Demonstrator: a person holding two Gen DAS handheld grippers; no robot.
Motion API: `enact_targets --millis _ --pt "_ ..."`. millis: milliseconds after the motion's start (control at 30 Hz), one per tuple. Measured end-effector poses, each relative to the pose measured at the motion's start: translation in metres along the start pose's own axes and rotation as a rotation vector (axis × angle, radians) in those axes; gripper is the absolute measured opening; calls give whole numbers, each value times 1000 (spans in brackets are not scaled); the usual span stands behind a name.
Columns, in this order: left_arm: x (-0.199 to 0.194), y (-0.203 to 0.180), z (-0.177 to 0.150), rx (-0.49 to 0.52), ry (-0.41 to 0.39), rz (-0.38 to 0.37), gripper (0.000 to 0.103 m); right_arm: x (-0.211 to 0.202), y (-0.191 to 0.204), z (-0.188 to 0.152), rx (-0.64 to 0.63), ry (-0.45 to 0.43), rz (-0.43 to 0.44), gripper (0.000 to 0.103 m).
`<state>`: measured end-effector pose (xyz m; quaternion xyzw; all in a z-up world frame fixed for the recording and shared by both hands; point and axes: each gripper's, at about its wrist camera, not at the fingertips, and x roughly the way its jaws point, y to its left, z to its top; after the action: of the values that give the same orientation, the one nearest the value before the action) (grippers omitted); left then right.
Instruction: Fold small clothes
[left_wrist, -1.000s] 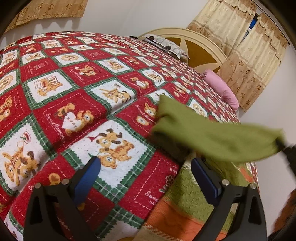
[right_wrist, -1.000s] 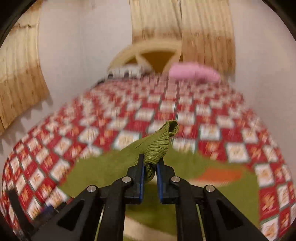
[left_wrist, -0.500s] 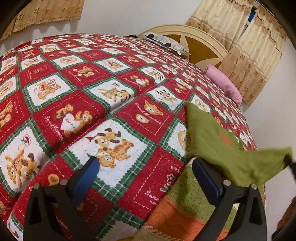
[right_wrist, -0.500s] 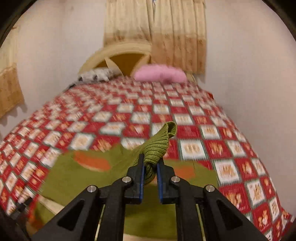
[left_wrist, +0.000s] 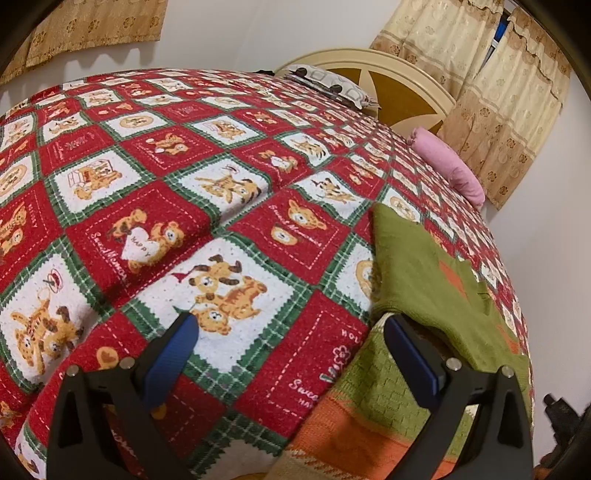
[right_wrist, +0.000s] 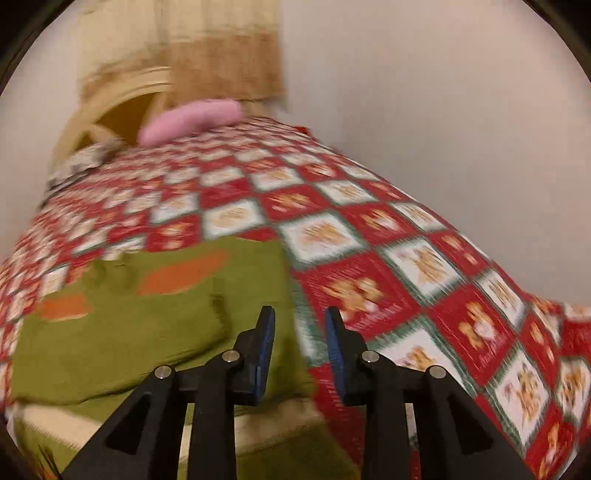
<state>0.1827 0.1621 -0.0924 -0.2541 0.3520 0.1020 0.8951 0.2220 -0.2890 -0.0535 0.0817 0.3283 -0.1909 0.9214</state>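
The right claw (right_wrist: 300, 325), its jaws just parted and now empty, hovers at the edge of the green sweater (right_wrist: 155, 325) on the bed (right_wrist: 424, 258), beside the wide-open left claw (left_wrist: 291, 343), so the loose folded flap may slide or spring back.

Warm indoor light; left view sharp, right view motion-blurred, edges fisheye-bent.

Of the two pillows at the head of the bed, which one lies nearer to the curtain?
The pink pillow. It lies at the bed's corner just below the beige curtain, while the white patterned pillow rests against the headboard, farther away.
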Motion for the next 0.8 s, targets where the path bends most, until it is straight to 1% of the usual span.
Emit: enact_targets --millis 33,100,133,167,233,300,333,367,400,467,500,533,600,633,667,733,800 --pt "0 0 0 2 -1 3 103 0 8 1 -39 6 42 29" --pt "-2 0 0 0 -5 1 103 5 28 0 -93 43 180 29" --pt "-3 1 0 -5 -8 -5 103 8 37 0 -104 50 206 29" --pt "-3 2 -1 -9 -10 -8 103 11 43 -2 -117 52 209 29" --pt "-3 1 -1 -9 -10 -5 103 23 59 -5 -156 83 210 29" --pt "-2 -2 -2 6 -6 14 103 42 66 -14 -140 152 232 29" --pt "-1 -4 -2 11 -4 19 103 55 66 -19 -133 202 236 30" --pt "0 -4 -2 14 -1 22 103 52 64 -18 -126 186 251 34" --pt "1 -5 -2 15 0 25 103 55 63 -14 -118 207 268 36" --pt "1 -6 -2 20 4 27 103 53 63 -11 -133 225 259 36" --pt "1 -5 -2 20 4 26 103 45 63 -11 -154 231 237 36" --pt "1 -5 -2 16 3 21 103 34 60 -12 -154 218 231 36" --pt "0 -3 -2 4 0 4 103 13 48 -14 -135 177 279 36" --pt "0 -2 -2 -3 -1 -9 103 -8 38 -18 -133 150 315 38" --pt "-1 -1 -2 -5 -1 -16 103 -21 32 -20 -140 134 322 41" --pt "-3 0 -2 4 4 -36 103 -52 14 -29 -158 89 310 44" --pt "-8 -1 -4 25 12 -72 103 -71 -1 -37 -155 65 299 44"
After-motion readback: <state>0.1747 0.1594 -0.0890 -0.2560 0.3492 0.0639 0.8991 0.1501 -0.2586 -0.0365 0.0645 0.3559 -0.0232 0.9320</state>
